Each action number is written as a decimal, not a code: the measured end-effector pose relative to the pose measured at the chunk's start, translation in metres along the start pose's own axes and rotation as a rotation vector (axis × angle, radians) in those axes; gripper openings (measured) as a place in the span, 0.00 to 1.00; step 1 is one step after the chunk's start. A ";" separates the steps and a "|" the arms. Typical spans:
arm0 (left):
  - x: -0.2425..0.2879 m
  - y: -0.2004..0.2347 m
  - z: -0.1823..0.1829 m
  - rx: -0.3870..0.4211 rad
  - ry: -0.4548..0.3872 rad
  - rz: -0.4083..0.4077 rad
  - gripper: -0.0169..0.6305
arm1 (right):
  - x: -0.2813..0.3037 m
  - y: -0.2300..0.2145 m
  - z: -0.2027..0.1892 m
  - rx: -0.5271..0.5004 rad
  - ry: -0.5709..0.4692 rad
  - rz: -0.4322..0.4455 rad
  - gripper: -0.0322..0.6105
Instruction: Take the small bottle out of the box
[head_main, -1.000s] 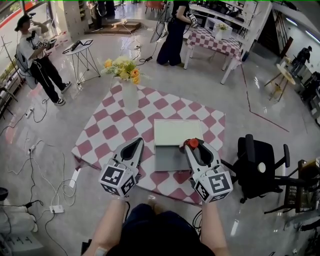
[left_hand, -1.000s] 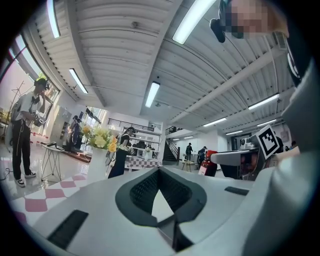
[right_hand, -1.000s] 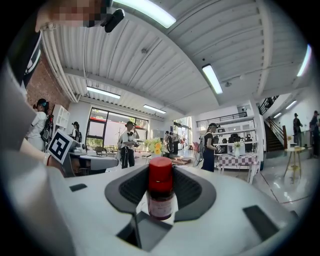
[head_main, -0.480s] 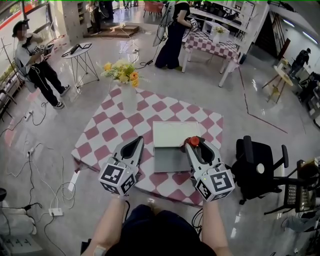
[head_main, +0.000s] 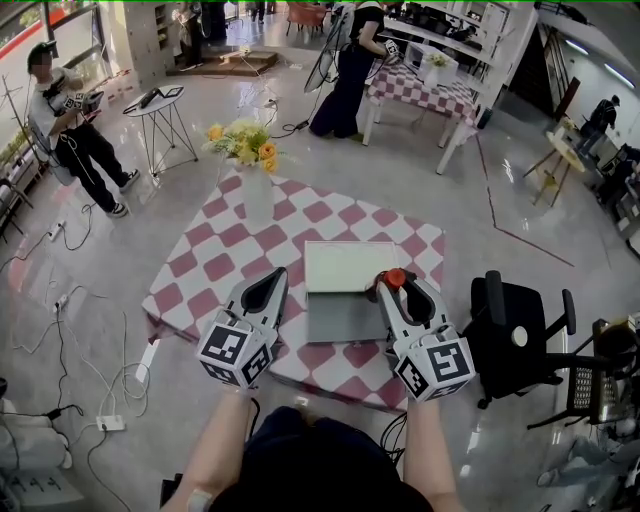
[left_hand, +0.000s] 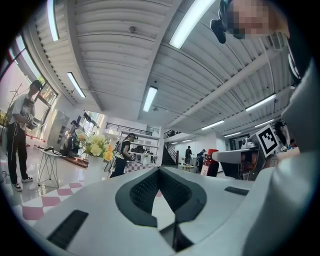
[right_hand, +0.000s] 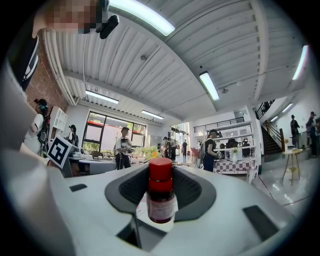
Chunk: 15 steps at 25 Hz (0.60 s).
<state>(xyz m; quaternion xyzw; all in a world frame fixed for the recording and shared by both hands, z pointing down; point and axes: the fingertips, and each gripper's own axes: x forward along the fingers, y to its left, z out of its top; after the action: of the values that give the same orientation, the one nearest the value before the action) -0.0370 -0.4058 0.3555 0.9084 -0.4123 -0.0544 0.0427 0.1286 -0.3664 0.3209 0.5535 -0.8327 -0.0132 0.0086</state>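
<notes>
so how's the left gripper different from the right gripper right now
The left gripper is empty; the right gripper holds a small red-capped bottle upright. The left gripper's fingers meet at the tips, the right gripper's are spread around the bottle. Both are white with a marker cube.

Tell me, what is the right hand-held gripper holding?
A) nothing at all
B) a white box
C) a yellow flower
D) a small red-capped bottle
D: the right gripper view shows the small red-capped bottle clamped upright between the jaws of the right hand-held gripper.
</notes>
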 end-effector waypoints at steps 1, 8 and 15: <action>0.000 -0.001 0.001 0.000 -0.001 -0.001 0.03 | -0.001 -0.001 0.000 0.001 -0.001 -0.002 0.27; 0.001 -0.003 0.001 0.000 -0.003 -0.004 0.03 | -0.005 -0.003 -0.002 0.012 -0.005 -0.014 0.27; 0.000 -0.006 -0.002 -0.002 0.000 -0.004 0.03 | -0.009 -0.006 -0.005 0.027 -0.005 -0.016 0.27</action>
<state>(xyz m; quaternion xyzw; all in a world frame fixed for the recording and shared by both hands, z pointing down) -0.0324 -0.4015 0.3567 0.9093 -0.4102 -0.0550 0.0435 0.1374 -0.3601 0.3256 0.5603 -0.8283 -0.0034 -0.0008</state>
